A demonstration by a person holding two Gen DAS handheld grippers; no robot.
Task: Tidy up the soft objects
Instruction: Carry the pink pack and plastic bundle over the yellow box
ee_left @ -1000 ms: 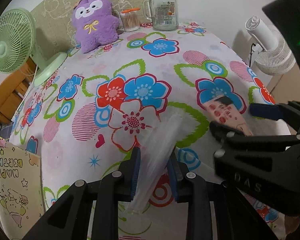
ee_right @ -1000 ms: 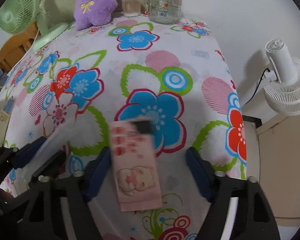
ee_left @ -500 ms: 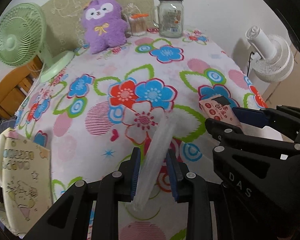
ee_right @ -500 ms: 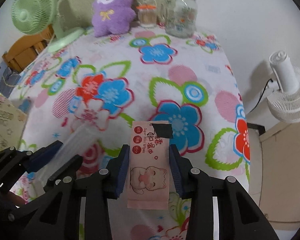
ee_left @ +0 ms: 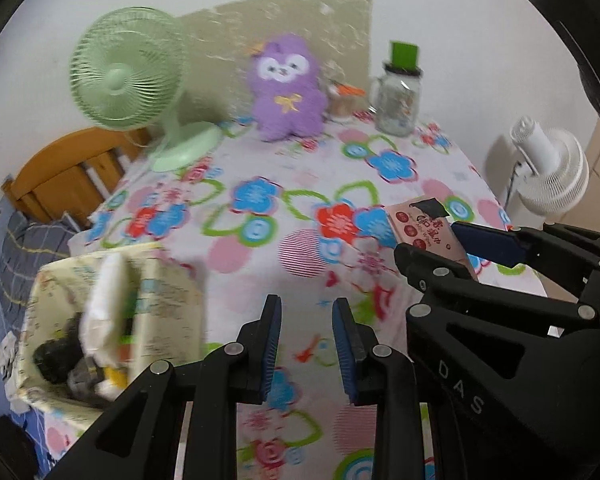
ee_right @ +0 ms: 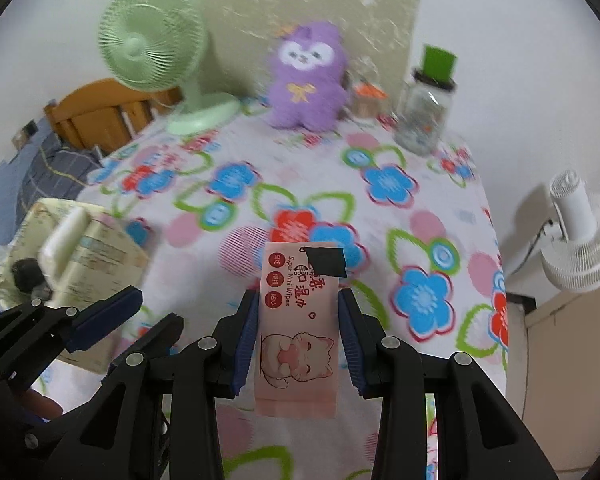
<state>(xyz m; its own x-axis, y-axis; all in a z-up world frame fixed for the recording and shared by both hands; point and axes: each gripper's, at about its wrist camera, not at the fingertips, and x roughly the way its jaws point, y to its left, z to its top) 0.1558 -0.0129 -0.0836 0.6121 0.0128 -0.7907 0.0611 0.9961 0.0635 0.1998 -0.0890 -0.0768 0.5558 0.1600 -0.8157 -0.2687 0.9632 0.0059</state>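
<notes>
My right gripper (ee_right: pixel 298 336) is shut on a pink pack of wet wipes (ee_right: pixel 296 324) and holds it above the flowered tablecloth; the pack also shows in the left wrist view (ee_left: pixel 430 230). My left gripper (ee_left: pixel 306 344) is open and empty, raised over the table's front left. A yellowish paper gift bag (ee_left: pixel 100 320) stands left of the table with a white soft packet (ee_left: pixel 102 304) sticking out of it; the bag also shows in the right wrist view (ee_right: pixel 80 256). A purple plush toy (ee_left: pixel 286 88) sits at the back.
A green desk fan (ee_left: pixel 128 76), a small orange-lidded jar (ee_left: pixel 342 100) and a glass jar with a green box on top (ee_left: pixel 398 100) stand at the table's back. A white fan (ee_left: pixel 552 172) stands right of the table. A wooden chair (ee_left: pixel 72 168) is at the left.
My left gripper has let go of the clear plastic packet and now stands open and empty. Both grippers rose and swung left toward the gift bag. The right one keeps the wipes.
</notes>
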